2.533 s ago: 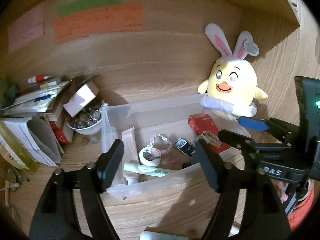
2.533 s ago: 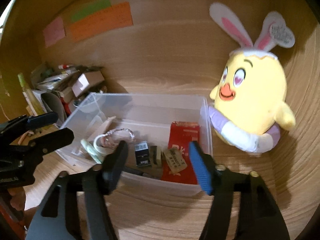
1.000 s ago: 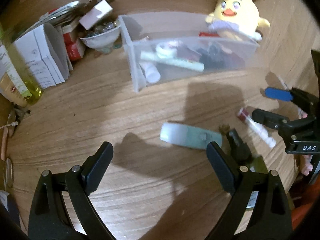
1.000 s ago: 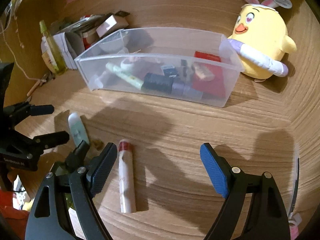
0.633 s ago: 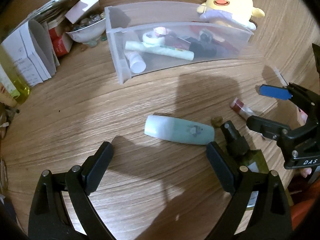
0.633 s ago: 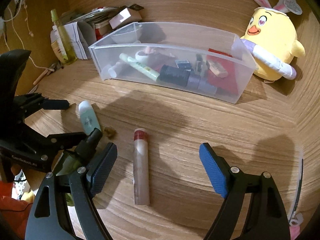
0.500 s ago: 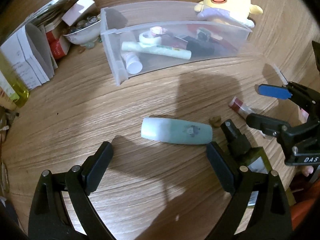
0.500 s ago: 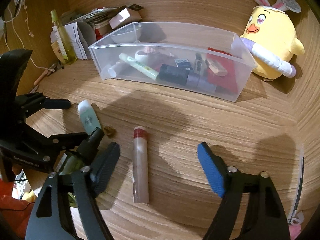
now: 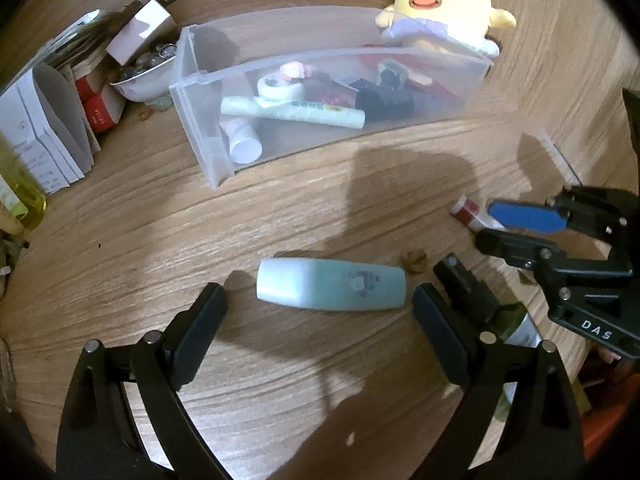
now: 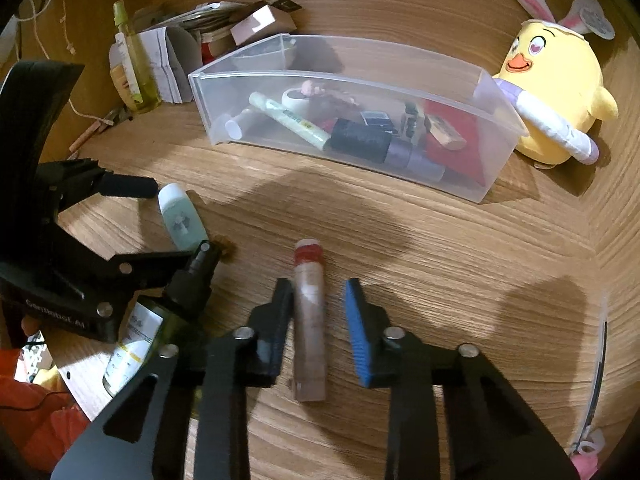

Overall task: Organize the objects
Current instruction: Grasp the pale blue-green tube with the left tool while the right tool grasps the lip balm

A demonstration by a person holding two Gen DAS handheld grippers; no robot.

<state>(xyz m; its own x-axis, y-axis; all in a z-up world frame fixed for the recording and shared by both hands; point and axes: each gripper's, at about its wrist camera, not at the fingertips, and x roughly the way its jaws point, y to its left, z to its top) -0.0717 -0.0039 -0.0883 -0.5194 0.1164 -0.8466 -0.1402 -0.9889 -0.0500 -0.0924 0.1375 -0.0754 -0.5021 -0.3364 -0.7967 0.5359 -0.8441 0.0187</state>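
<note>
Between right tool [image 10: 318, 312] pads: whole tube [image 10: 310, 320], perhaps.

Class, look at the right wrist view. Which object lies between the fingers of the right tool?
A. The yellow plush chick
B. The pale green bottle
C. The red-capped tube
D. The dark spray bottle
C. The red-capped tube lies on the wooden desk between the closing fingers of the right tool, while the pale green bottle and dark spray bottle lie off to the left by the left tool.
</note>
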